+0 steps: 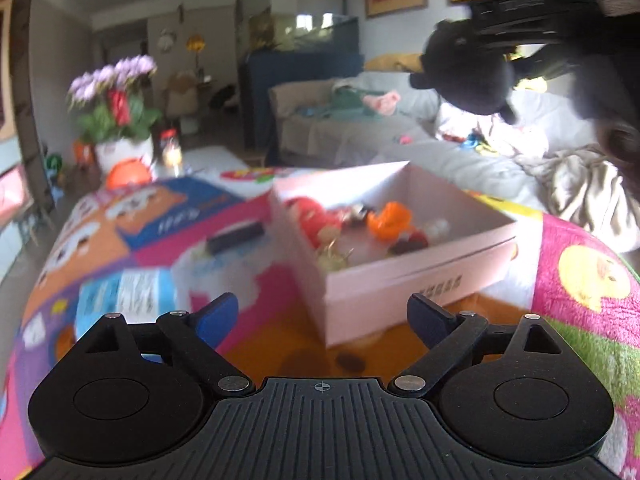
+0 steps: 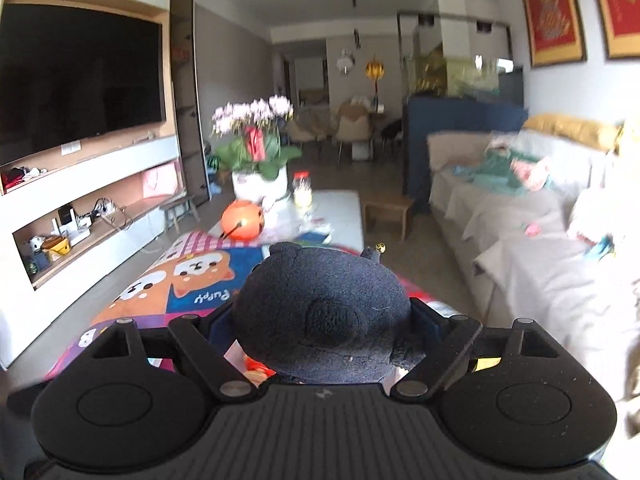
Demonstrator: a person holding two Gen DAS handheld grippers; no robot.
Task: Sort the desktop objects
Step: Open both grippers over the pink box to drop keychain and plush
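A pink open box (image 1: 416, 280) stands on the colourful tablecloth, just ahead of my left gripper (image 1: 322, 312). Inside lie a red toy (image 1: 316, 216), an orange toy (image 1: 390, 220) and several small pieces. The left gripper is open, with nothing between its blue pads (image 1: 218, 316). A black plush toy (image 2: 320, 312) fills the right wrist view, and my right gripper (image 2: 324, 320) is shut on it. In the left wrist view the plush (image 1: 468, 72) hangs high above the box's far right side, under the right gripper (image 1: 540, 12).
Left of the box lie a black bar-shaped object (image 1: 236, 236), a blue and white packet (image 1: 128, 296) and a clear plastic piece (image 1: 224, 268). An orange round lantern (image 2: 242, 220), a flower pot (image 2: 260, 184) and a jar (image 2: 302, 192) stand at the far end. A sofa (image 2: 520, 220) runs along the right.
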